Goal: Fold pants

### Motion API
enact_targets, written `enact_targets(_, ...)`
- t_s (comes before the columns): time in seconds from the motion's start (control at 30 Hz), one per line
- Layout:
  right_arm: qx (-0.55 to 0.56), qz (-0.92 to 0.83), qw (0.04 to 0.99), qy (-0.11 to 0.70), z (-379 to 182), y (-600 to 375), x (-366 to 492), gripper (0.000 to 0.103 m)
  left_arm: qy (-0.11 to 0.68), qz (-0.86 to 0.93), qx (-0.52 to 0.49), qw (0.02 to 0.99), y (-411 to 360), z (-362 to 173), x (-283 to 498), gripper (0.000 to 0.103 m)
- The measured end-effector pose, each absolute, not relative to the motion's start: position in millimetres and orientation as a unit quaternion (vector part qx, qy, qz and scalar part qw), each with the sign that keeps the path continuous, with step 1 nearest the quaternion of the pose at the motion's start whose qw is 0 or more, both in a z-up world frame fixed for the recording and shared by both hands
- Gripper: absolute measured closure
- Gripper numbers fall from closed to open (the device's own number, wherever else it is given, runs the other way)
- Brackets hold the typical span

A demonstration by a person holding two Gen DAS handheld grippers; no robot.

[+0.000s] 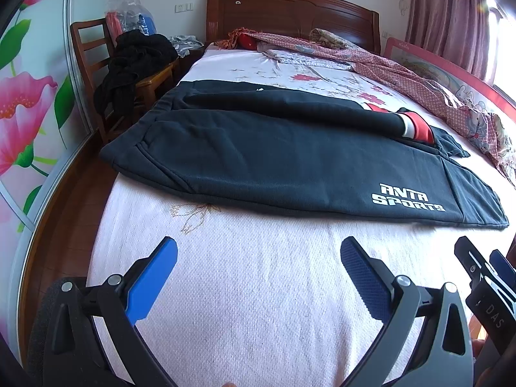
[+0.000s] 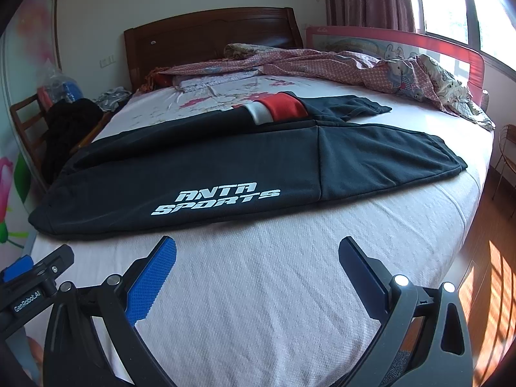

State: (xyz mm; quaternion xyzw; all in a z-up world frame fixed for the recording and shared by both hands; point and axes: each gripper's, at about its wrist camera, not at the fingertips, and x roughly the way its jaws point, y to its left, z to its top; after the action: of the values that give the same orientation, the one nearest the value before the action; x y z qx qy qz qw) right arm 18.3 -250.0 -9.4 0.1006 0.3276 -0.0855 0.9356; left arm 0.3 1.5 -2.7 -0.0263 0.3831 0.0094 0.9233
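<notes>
Left gripper [image 1: 258, 258] and right gripper [image 2: 257, 256], fingers spread, empty; dark pants [image 1: 290, 161] lie at 12 o'clock, apart, on bed [image 1: 258, 306].

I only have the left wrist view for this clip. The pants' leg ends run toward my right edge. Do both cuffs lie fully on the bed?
Observer: Yes. The right wrist view shows both leg ends of the pants lying flat on the bed, short of its edge.
Operator: Is the right gripper holding any fabric?
Observer: No. The right gripper is open over bare sheet, short of the pants' near edge.
Operator: What's beyond the bed on that side?
Observer: A window above the red bed rail, and sunlit wooden floor.
</notes>
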Motion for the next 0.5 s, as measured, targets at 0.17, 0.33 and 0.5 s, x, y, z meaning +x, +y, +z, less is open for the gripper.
enact_targets(0.17,0.101,-0.085,0.935,0.328,-9.6,-250.0,17.8,0.003,0.387,0.011,-0.026,0.922,0.8,-2.9,2.5,0.002)
enact_targets(0.33,0.101,-0.085,0.935,0.329,-9.9,-250.1,18.0,0.003,0.385,0.009,-0.025,0.923,-0.2,-3.1,2.5,0.002)
enact_targets(0.5,0.1,-0.085,0.935,0.33,-10.2,-250.3,17.8,0.003,0.387,0.009,-0.023,0.922,-1.2,-3.9,2.3,0.002)
